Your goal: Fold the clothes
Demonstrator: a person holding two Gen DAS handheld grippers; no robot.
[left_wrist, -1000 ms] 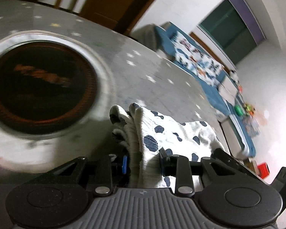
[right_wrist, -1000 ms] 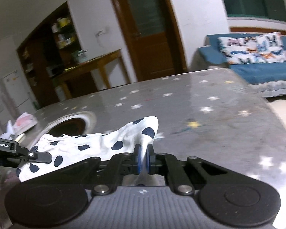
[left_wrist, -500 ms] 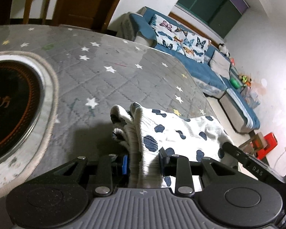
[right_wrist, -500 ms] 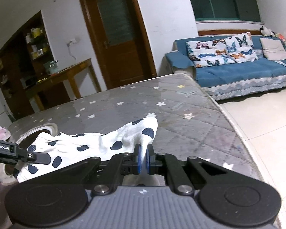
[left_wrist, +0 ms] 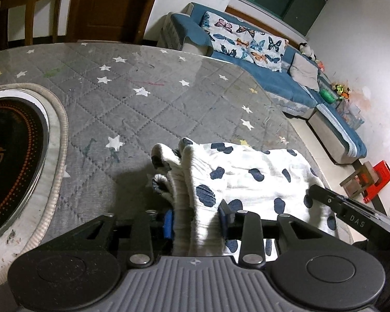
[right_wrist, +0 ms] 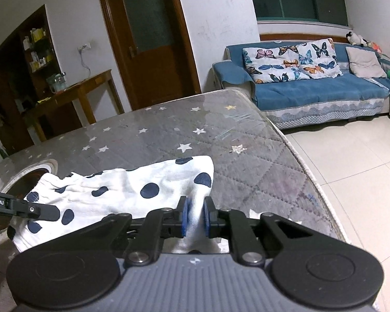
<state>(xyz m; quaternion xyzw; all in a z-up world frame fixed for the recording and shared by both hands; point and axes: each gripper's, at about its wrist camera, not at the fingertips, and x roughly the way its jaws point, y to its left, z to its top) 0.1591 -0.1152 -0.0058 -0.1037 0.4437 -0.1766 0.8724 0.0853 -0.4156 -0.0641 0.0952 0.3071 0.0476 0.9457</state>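
Observation:
A white garment with dark blue dots lies stretched across the grey starred table. Its bunched, gathered end sits between the pads of my left gripper, whose jaws are opening; a thin shadowed gap shows at the right pad. In the right wrist view the garment runs off to the left. One corner of it hangs loosely between the blue pads of my right gripper, whose jaws are also opening, with space on both sides of the cloth. Each view shows the other gripper's black finger at the garment's far end.
A round dark cooktop is set into the table on the left. The table's edge drops to a tiled floor on the right. A blue sofa with butterfly cushions, a wooden door and a side table stand beyond.
Both pairs of jaws have parted slightly around the cloth. The left view has swung so the cooktop slid to the left edge; the right view has turned toward the sofa.

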